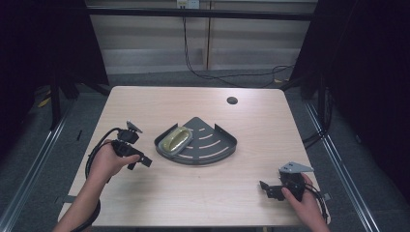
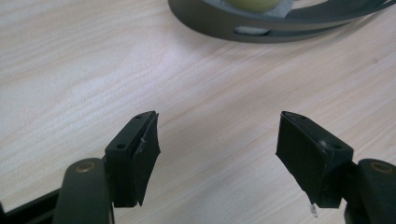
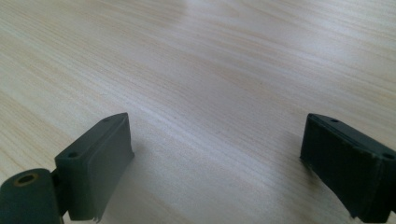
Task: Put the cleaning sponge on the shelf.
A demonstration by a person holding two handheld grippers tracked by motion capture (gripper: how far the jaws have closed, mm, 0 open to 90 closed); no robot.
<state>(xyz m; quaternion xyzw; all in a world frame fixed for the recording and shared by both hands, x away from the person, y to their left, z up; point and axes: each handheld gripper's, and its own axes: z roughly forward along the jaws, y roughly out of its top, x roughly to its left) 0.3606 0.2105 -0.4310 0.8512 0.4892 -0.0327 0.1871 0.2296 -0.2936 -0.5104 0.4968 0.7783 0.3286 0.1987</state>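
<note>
A dark grey fan-shaped corner rack lies in the middle of the wooden table. A yellow-green soap in a clear wrapper rests on the rack's left part. My left gripper is held low just left of the rack, open and empty; in the left gripper view its jaws stand wide apart over bare wood, with the rack's curved rim and the soap just ahead. My right gripper sits near the front right edge, open, its jaws wide over bare table.
A round cable hole lies in the table's far right part. Black cables trail across the floor behind the table. Dark frame posts stand at both sides.
</note>
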